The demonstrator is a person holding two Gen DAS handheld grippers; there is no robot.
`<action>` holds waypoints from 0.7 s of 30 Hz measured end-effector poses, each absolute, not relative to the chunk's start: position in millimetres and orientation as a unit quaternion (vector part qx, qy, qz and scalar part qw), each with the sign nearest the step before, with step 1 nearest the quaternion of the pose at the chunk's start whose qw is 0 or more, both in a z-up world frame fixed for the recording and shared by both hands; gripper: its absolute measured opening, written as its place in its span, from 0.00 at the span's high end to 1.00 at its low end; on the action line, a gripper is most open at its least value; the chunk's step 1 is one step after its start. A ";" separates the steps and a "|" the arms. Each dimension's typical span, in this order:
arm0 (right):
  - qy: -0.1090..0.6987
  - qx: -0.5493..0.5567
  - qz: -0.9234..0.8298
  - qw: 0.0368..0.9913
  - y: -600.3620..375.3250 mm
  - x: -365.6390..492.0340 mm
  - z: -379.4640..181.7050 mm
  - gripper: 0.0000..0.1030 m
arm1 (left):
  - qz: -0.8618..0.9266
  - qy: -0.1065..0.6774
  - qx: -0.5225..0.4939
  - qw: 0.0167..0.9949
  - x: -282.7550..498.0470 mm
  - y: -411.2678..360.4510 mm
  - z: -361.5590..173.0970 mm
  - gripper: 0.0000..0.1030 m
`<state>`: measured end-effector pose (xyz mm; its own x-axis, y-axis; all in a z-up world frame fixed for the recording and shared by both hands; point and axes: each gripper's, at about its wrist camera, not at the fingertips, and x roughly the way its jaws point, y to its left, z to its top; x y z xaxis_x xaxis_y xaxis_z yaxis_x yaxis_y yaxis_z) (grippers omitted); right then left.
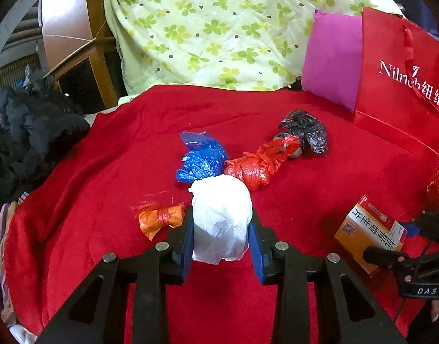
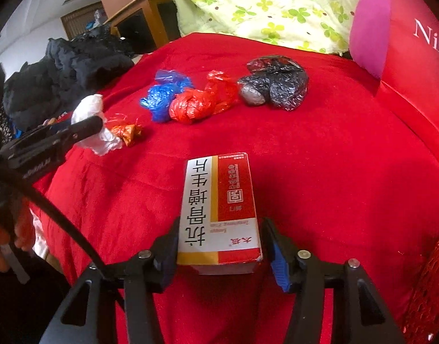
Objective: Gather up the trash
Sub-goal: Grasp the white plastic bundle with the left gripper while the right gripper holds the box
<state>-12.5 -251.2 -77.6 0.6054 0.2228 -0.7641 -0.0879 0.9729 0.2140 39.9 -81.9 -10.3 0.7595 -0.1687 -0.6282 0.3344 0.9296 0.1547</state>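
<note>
The left claw [image 1: 221, 226] is closed on one white wad [image 1: 221, 218], both pads pressed into its sides, and holds it above the red cloth [image 1: 104, 149] of the bed. The right claw [image 2: 219, 246] stands open around one box [image 2: 219, 209]; a gap shows at the right pad, while I cannot tell whether the left pad touches. The box lies flat on the cloth near the bed's near edge.

Five knotted plastic bundles lie further in. One orange bundle [image 1: 159, 219] sits nearest, towards the left edge. Mid-bed, one blue bundle [image 1: 200, 162] touches one red bundle [image 1: 256, 166], and one black bundle [image 1: 307, 133] touches that. A grey bundle [image 2: 252, 94] sits against the black one.

At the far right corner stands one red paper bag [image 1: 400, 86], its contents hidden, with one pink cushion [image 1: 331, 60] beside it. Behind lies one clover-print quilt [image 1: 219, 28].
</note>
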 end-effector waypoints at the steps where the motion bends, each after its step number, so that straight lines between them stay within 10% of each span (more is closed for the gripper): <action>1: 0.438 0.082 0.086 0.891 -251.7 -11.4 -78.2 0.42 | -0.135 0.319 0.131 0.929 39.6 -82.1 -10.6 0.65; 21: 0.435 0.128 0.096 0.886 -256.0 -8.0 -79.2 0.39 | -0.120 0.355 0.151 0.915 45.8 -78.1 -35.6 0.65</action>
<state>-8.0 -256.0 -79.2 0.6026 0.2812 -0.7468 -0.0583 0.9489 0.3103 45.8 -78.1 -35.6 0.7198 -0.1116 -0.6852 0.3259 0.9258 0.1915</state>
